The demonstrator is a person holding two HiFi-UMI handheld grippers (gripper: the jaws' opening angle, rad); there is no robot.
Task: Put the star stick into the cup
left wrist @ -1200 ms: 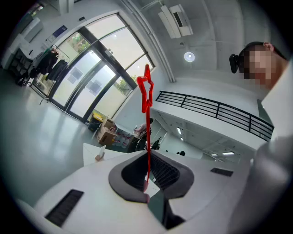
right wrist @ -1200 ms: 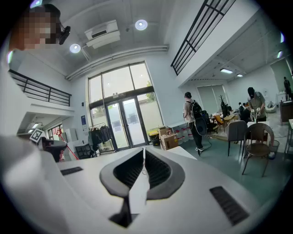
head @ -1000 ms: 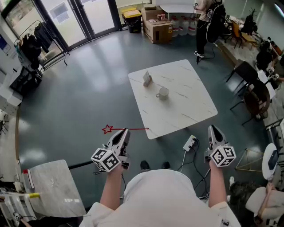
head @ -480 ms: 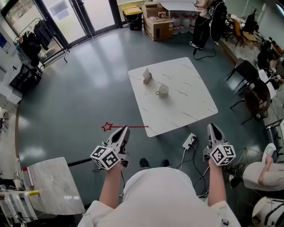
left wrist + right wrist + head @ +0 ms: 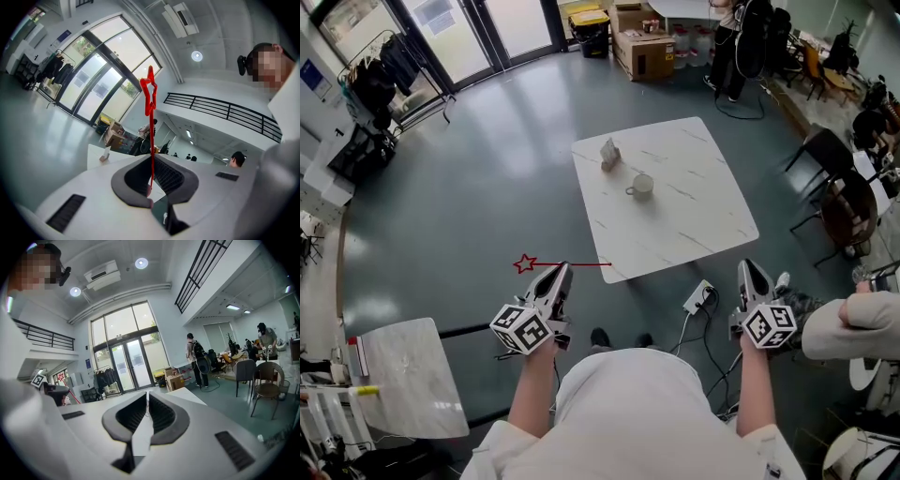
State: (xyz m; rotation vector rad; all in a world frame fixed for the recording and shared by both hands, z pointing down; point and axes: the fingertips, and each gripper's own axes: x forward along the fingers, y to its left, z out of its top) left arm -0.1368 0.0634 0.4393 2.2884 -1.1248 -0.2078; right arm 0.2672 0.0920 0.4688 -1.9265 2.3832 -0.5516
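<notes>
Carrying step: the left gripper (image 5: 561,273) clamps the thin red star-tipped stick (image 5: 581,265) level, near the person. The right gripper (image 5: 751,274) is closed and empty. Next, probably reach the far white marble table (image 5: 703,220) and tip the stick into the white cup (image 5: 643,185).

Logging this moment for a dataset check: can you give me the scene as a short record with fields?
left gripper: jaws shut on the star stick, star end toward the person's left
right gripper: jaws together, nothing between
cup: on the white table, ahead, apart from both grippers
task: stick not yet in cup
</notes>
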